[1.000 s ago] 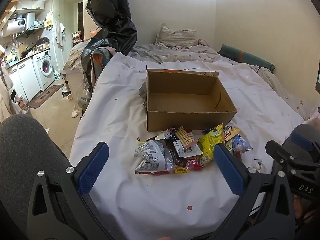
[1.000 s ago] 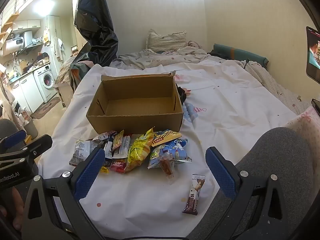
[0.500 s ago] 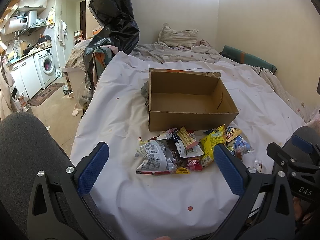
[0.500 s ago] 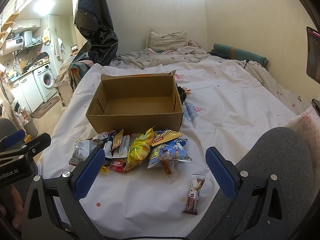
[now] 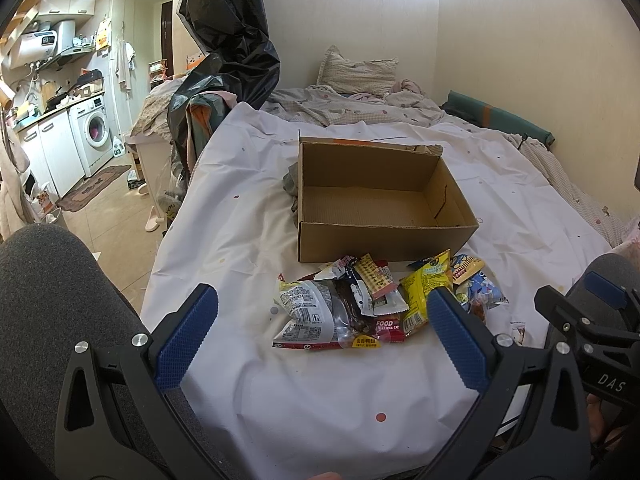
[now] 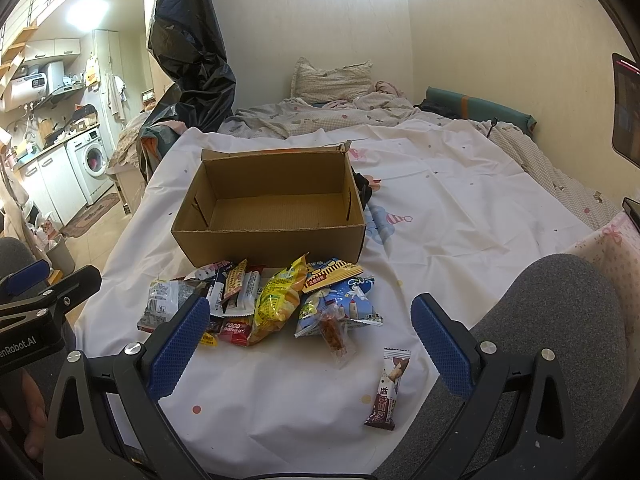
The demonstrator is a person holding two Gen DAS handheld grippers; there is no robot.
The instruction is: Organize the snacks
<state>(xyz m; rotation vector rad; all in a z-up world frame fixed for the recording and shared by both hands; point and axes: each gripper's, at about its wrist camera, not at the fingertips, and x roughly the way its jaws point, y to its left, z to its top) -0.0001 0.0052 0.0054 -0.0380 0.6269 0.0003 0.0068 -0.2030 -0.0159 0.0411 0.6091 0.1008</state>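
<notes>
nothing packed yet: the cardboard box (image 6: 272,216) on the bed (image 6: 460,216) sits empty, the snack packets (image 6: 264,300) piled just near of it; left claw (image 5: 320,340) and right claw (image 6: 308,344) both spread, holding nothing.

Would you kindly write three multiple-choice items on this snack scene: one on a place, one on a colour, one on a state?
1. Where does the snack pile lie?
A. inside the box
B. on the sheet in front of the box
C. on the pillow

2. What colour is the big crinkled bag mid-pile?
A. yellow
B. green
C. purple

3. How is the cardboard box?
A. taped shut
B. full
C. open, empty

Key: 1 B, the packets lie before its near wall; 2 A, its wrapper is bright yellow; 3 C, its bare floor shows.
</notes>
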